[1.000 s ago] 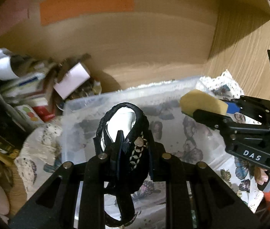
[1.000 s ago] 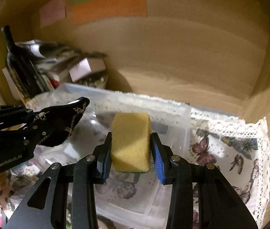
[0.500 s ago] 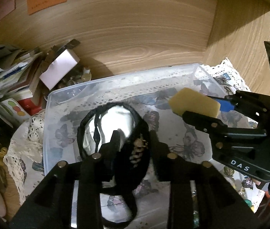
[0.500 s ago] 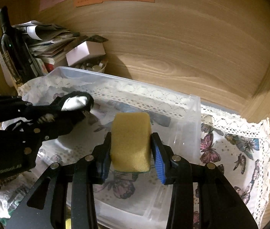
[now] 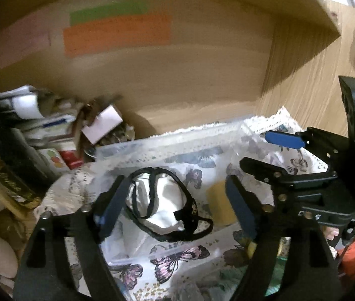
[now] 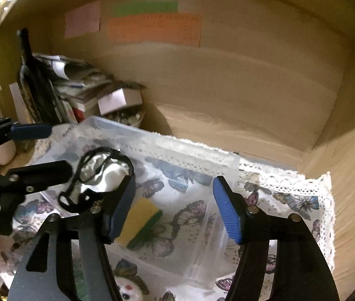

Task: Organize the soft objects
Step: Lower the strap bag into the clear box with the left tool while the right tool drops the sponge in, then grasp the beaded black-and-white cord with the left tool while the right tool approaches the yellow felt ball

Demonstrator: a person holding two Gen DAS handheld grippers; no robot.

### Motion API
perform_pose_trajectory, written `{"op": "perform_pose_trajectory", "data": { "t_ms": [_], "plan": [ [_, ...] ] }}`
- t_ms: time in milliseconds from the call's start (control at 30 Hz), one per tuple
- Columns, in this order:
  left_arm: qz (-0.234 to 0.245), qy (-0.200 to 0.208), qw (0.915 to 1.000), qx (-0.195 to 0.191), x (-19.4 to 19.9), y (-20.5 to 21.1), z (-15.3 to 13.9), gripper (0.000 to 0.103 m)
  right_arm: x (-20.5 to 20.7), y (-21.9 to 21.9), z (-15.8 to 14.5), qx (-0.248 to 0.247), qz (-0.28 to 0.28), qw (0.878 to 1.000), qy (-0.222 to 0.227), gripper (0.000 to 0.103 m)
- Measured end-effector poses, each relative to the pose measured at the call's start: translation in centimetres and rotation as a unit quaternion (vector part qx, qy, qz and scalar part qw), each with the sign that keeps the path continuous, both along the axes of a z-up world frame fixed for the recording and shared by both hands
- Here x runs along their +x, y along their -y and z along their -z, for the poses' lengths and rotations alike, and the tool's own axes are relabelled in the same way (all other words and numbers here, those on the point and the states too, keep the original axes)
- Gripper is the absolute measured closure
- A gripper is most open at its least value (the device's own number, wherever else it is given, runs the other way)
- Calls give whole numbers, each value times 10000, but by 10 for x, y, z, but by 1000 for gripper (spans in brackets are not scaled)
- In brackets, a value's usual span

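Note:
A clear plastic bin (image 5: 167,140) (image 6: 167,143) stands on a butterfly-print cloth (image 6: 298,200). Inside it lie a black-trimmed silvery sleep mask (image 5: 162,200) (image 6: 102,175) and a yellow sponge with a green underside (image 5: 219,205) (image 6: 139,220). My left gripper (image 5: 175,208) is open and empty, just above the mask; it also shows in the right wrist view (image 6: 52,150). My right gripper (image 6: 175,210) is open and empty above the bin, the sponge below its left finger; it also shows in the left wrist view (image 5: 260,150).
A pile of papers, boxes and a dark bottle (image 6: 34,82) crowds the back left corner. Wooden walls close the back and right, with pink, green and orange notes (image 6: 152,27) on the back wall. A small doll face (image 6: 127,288) lies in front of the bin.
Both grippers have opened. The mask and the sponge have dropped from them into the bin. Both grippers have lifted and tilted back.

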State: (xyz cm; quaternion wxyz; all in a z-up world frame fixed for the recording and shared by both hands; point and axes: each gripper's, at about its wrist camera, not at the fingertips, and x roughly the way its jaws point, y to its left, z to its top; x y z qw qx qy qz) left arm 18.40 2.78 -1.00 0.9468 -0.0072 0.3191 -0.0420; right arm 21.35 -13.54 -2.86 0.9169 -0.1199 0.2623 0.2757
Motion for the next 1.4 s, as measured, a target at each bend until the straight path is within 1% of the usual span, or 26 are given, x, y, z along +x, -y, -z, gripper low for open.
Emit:
{"op": "perform_pose_trajectory", "data": {
  "t_ms": [100, 200, 267, 400, 600, 633, 700, 900, 967, 1167, 1333, 1400],
  "plan": [
    [-82, 234, 9997, 9, -19, -4, -9, 9, -13, 8, -8, 166, -53, 9998, 61, 39],
    [-156, 383, 9991, 73, -36, -8, -11, 5, -27, 15, -11, 271, -92, 9995, 145, 36],
    [-169, 414, 9989, 127, -44, -9, -10, 5, -37, 18, -11, 289, -118, 9993, 207, 36],
    [-196, 313, 9991, 217, -62, -11, 4, 5, -53, 23, -4, 287, -174, 9991, 260, 36],
    [-241, 158, 9993, 218, -86, -12, 29, 6, -66, 28, 18, 270, -206, 9994, 65, 36],
    [-236, 147, 9994, 186, -89, -12, 31, 8, -67, 28, 21, 289, -198, 9994, 22, 36],
    [-228, 50, 9997, 120, -97, -12, 39, 24, -69, 29, 31, 273, -180, 9994, -92, 36],
    [-191, -224, 9996, -9, -113, -10, 57, 43, -70, 31, 53, 243, -149, 9986, -447, 36],
    [-196, -293, 9994, -58, -118, -10, 63, 45, -72, 30, 58, 202, -131, 9985, -497, 36],
    [-259, -552, 9973, -414, -131, -16, 79, 51, -77, 28, 72, 118, -146, 9978, -641, 36],
    [-171, -698, 9958, -570, -136, -14, 86, 62, -76, 27, 75, 140, -196, 9970, -733, 36],
    [-111, -737, 9951, -645, -138, -13, 88, 69, -76, 25, 76, 139, -235, 9966, -783, 38]
  ]
}}
